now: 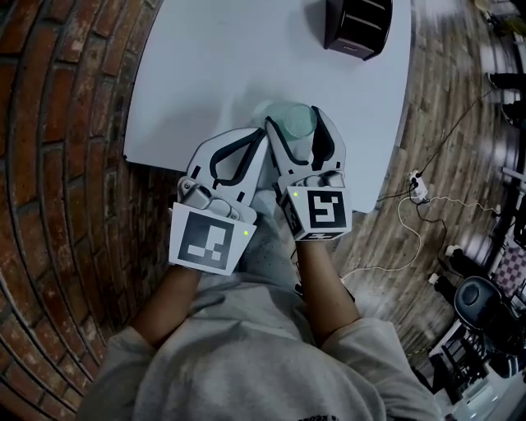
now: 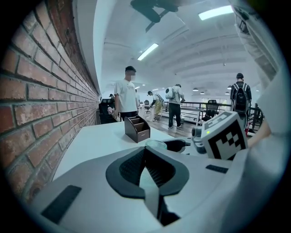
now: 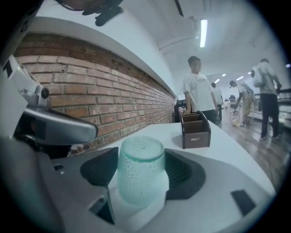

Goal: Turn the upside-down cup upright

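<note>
The cup (image 3: 140,172) is base-up between the jaws of the right tool (image 1: 296,117), near the front edge of the white surface (image 1: 205,66). The dark pads close in on its pebbled green sides from left and right, and that side-on grip looks chosen so a roll of the wrist can bring the mouth round to the top. From where I stand I cannot tell whether the rim has cleared the surface. It will need to, I think, before the cup can swing through. The left tool (image 2: 145,152) sits just beside the right one, on its left, with its jaws closed together on nothing. It appears to be simply waiting, though it is close enough that a roll toward it could bring the cup near it. Farther out, a dark brown desk organiser (image 1: 357,25) stands at the far end of the surface, well apart and out of the way. A brick wall (image 2: 32,113) runs along the left side. Beyond the surface several people (image 2: 126,95) stand about an open room, and cables (image 1: 411,226) trail over the floor to the right — none of it near the work.
</note>
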### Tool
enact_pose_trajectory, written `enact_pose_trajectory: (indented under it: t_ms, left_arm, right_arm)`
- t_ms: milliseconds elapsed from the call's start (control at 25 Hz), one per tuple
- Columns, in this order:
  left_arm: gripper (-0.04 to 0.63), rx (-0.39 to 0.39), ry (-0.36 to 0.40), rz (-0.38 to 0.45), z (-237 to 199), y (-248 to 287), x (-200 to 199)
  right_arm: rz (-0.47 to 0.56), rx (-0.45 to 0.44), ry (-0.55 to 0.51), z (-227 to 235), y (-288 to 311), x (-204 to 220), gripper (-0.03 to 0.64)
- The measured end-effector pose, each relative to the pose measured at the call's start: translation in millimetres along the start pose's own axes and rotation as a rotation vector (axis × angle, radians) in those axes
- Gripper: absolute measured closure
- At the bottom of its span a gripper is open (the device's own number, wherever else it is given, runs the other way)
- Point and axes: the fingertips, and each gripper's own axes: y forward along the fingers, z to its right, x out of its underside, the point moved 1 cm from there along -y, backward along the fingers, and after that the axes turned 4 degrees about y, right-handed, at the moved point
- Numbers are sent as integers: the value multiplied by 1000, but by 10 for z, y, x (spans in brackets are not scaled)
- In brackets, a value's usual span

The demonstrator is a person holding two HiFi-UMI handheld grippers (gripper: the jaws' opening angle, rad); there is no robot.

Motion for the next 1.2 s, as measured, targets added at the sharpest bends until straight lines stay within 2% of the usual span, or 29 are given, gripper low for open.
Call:
enact_pose_trajectory:
  t_ms: [640, 1200]
  left_arm:
    - [584, -22, -33, -20, -44, 60, 28]
    - [584, -50, -25, -21, -87, 49, 26]
  right_arm:
    - [151, -94, 561, 233, -51, -63, 299]
    - [287, -211, 856, 239, -64, -68, 300]
